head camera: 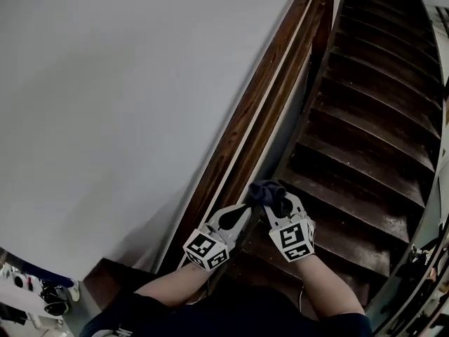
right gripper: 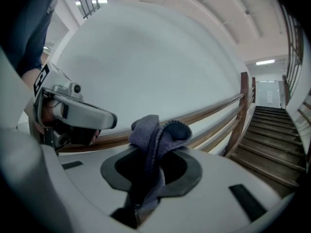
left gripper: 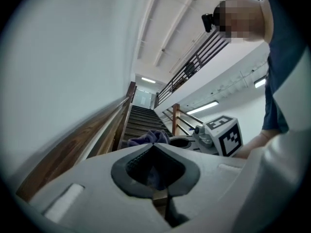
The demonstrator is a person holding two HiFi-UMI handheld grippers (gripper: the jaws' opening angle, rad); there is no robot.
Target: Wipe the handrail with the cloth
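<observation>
Currently right gripper (head camera: 275,203) is clamped on the bunched cloth (head camera: 270,192) just beside the handrail (head camera: 263,100), left gripper (head camera: 247,213) closed and empty; the wad could slip out if dragged hard along the wood.

cloth (right gripper: 155,135) tail hidden between jaws, handrail (head camera: 242,121) top cut off

Left gripper (head camera: 245,208) and right gripper (head camera: 273,206) side by side, fingers closed.
</observation>
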